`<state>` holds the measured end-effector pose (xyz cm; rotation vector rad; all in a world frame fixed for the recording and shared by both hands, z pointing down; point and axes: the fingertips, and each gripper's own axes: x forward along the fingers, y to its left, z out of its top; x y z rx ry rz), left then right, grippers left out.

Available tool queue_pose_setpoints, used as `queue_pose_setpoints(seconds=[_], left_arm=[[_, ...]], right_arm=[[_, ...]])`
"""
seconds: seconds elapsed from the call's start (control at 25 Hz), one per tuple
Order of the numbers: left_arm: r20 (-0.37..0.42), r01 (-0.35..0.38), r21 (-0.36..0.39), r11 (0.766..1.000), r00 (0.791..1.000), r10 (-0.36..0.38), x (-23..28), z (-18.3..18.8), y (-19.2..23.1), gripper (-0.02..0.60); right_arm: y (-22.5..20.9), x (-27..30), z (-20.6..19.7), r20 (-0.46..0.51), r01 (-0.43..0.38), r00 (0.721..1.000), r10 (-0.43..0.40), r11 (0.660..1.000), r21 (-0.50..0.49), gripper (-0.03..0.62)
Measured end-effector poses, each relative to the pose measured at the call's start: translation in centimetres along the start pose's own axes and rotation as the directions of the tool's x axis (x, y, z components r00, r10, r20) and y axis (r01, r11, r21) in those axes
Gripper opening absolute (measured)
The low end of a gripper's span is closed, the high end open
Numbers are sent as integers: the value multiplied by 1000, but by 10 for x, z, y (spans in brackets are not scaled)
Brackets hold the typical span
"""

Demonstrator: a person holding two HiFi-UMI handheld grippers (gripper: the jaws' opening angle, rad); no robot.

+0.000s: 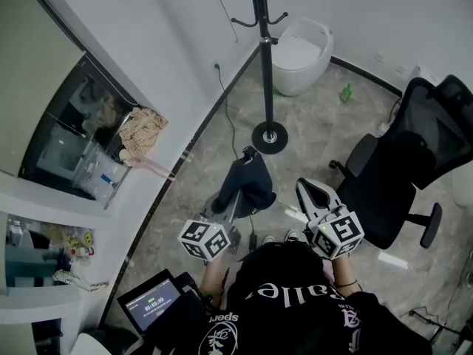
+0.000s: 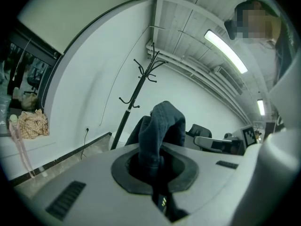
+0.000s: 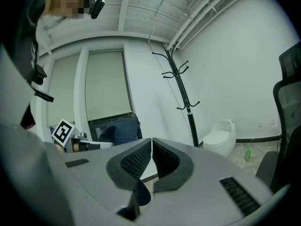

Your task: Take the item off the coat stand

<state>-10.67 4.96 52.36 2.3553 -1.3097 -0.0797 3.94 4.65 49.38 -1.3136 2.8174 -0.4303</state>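
Observation:
A dark blue denim garment [image 1: 251, 182] hangs from my left gripper [image 1: 238, 192], which is shut on it, low in front of the person. In the left gripper view the garment [image 2: 163, 125] rises out of the closed jaws of that gripper [image 2: 153, 167] and drapes over. The black coat stand [image 1: 264, 65] stands bare beyond it, its hooks empty [image 2: 136, 94]. My right gripper [image 1: 308, 187] is to the right of the garment, shut with nothing between its pads [image 3: 151, 155]. From the right gripper view the stand [image 3: 181, 87] and the garment [image 3: 120, 129] both show.
A white bin [image 1: 301, 53] stands behind the stand by the wall. A black office chair [image 1: 414, 161] is at the right, a green bottle [image 1: 346, 92] on the floor near it. A shelf with a cloth [image 1: 140, 132] is at the left, a tablet [image 1: 151, 302] below.

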Motion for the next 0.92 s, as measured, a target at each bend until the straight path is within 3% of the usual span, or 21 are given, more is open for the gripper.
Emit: queue_pose_setpoints(seconds=[0.92], left_arm=[[-14, 29, 4, 1000, 999, -28, 23, -1, -23, 11]], right_arm=[[-20, -6, 5, -23, 0, 1000, -1, 999, -37, 18]])
